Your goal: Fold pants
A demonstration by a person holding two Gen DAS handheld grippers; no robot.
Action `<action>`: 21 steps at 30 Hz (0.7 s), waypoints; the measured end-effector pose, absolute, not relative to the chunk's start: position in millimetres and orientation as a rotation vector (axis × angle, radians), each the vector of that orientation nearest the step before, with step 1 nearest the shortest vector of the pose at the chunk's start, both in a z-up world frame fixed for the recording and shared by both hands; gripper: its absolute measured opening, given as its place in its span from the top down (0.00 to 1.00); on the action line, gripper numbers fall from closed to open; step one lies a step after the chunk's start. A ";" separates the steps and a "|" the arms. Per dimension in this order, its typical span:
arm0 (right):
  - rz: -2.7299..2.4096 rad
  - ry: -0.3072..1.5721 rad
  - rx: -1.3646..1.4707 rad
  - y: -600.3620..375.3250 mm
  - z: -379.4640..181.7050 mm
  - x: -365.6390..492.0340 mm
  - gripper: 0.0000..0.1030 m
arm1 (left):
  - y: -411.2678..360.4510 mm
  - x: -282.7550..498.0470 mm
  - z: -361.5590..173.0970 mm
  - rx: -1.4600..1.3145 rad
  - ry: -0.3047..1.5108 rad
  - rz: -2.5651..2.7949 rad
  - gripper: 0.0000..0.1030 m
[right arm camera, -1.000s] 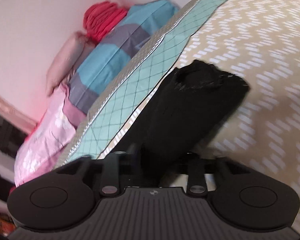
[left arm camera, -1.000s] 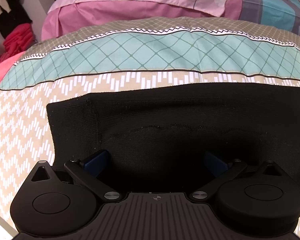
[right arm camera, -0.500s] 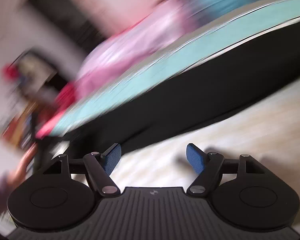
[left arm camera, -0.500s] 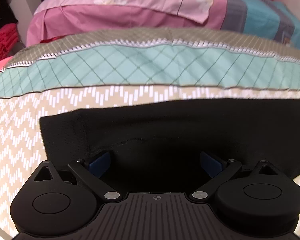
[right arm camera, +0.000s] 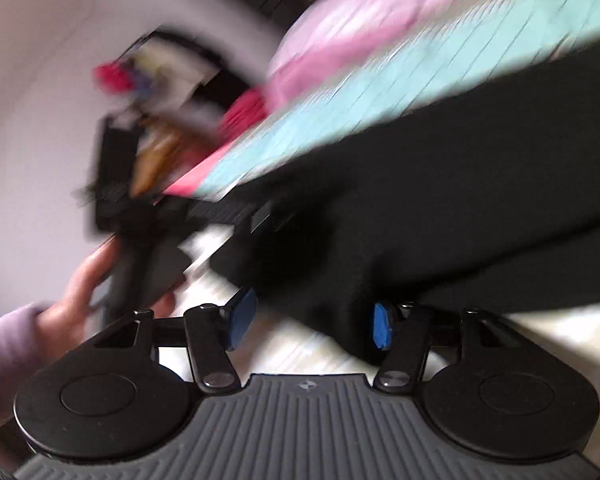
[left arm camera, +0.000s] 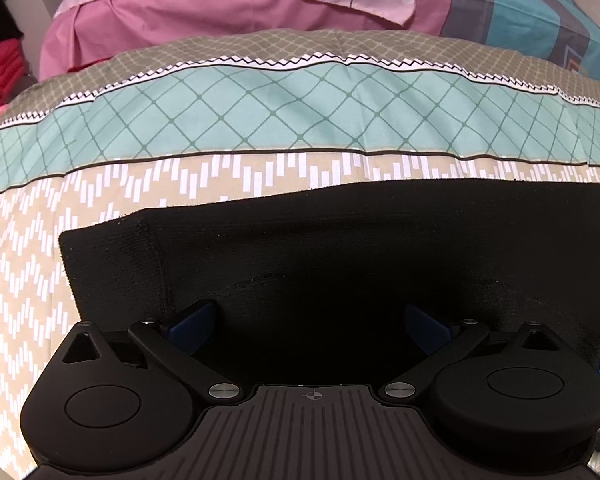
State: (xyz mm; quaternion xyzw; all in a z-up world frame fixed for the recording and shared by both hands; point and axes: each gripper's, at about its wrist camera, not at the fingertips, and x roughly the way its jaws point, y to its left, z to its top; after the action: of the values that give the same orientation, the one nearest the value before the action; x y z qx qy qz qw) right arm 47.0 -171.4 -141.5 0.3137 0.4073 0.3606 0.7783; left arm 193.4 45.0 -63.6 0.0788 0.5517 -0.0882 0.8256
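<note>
Where the patterned bedspread [left arm camera: 260,120] covers the bed, black pants [left arm camera: 340,248] lie flat near the pillows [left arm camera: 220,12]. The left gripper [left arm camera: 306,320] stands wide over them. Only the blurred right view shows the hand [right arm camera: 80,292]; the right gripper [right arm camera: 312,320], just closing, pinches nothing.

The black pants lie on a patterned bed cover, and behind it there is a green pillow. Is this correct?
Not quite. The pillow is pink, not green, as the left wrist view shows. The rest holds: the black pants lie on the patterned bed cover.
</note>
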 end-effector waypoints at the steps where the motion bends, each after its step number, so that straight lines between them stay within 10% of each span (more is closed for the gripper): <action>1: 0.838 0.917 0.676 -170.8 -142.0 44.2 0.34 | 44.7 193.3 -63.7 0.173 1.175 -0.191 0.00; 6: 0.745 0.886 0.722 -191.2 -144.4 54.7 0.47 | 40.7 190.8 -64.9 0.195 1.172 -0.189 0.00; 21: 0.795 0.986 0.418 -177.6 -115.3 33.0 0.42 | 25.2 177.0 -64.0 0.264 1.142 -0.124 0.00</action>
State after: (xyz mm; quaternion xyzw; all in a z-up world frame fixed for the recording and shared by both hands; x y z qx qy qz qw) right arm 33.0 -177.6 -115.3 0.1940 0.4573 0.3687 0.7857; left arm 177.0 25.2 -64.0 0.1247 0.5383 -0.0584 0.8314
